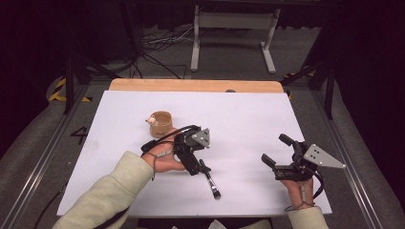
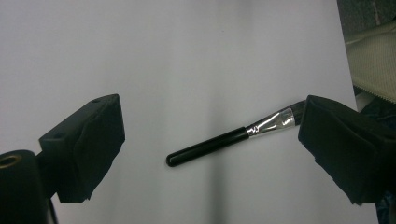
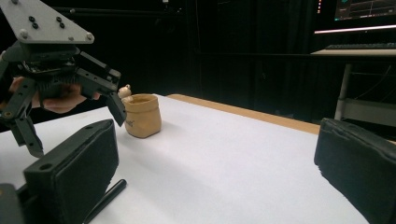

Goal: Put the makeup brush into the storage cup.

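Note:
A make-up brush [image 1: 211, 182] with a black handle and silver ferrule lies flat on the white table top [image 1: 239, 119], near the front. My left gripper [image 1: 198, 168] hovers right over its handle end, pointing down, jaws open. In the left gripper view the brush [image 2: 219, 142] lies between the spread jaws of that gripper [image 2: 210, 126], its bristles hidden behind the right jaw. My right gripper [image 1: 277, 150] is held open at the front right, off the brush, with nothing in it. In the right gripper view the handle tip [image 3: 107, 198] pokes out beside the left jaw.
A small tan cup [image 1: 161, 124] with a little figure on its rim stands behind the left hand; in the right gripper view the cup [image 3: 142, 115] is beyond the left gripper [image 3: 74, 122]. A wooden strip [image 1: 196, 85] edges the table's far side.

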Action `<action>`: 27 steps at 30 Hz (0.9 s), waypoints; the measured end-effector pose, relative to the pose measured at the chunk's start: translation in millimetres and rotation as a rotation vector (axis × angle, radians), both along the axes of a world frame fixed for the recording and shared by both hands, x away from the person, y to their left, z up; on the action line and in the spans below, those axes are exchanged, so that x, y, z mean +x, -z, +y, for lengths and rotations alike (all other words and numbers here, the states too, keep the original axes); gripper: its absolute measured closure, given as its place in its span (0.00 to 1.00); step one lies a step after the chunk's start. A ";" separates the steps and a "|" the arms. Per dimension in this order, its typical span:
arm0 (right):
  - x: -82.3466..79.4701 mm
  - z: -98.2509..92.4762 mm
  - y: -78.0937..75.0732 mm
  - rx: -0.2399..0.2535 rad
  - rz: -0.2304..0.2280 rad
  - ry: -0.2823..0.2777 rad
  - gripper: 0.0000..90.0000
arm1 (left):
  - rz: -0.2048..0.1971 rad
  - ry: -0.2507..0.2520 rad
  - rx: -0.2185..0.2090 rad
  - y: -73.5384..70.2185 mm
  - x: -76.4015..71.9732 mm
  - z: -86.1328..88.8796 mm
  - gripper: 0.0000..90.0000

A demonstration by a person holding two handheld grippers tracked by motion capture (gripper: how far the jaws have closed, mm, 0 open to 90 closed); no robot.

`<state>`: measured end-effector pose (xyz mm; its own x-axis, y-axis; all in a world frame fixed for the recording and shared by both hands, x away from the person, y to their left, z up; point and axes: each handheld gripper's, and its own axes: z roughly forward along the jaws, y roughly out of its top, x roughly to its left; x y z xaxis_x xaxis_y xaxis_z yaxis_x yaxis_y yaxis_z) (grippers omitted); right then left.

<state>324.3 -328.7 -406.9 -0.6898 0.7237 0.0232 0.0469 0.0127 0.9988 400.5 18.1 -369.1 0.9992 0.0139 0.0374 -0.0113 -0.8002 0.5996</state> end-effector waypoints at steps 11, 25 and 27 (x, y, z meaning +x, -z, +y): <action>1.0 0.3 0.5 0.010 0.009 -0.002 0.00 | 0.016 0.044 0.048 13.9 -1.4 -10.6 0.13; 2.4 0.8 1.6 0.012 0.020 -0.007 0.00 | 0.084 0.091 0.093 31.5 -1.0 -20.1 0.17; 2.7 1.3 1.8 0.011 0.020 -0.011 0.00 | 0.082 0.094 0.119 34.2 -0.6 -21.5 0.17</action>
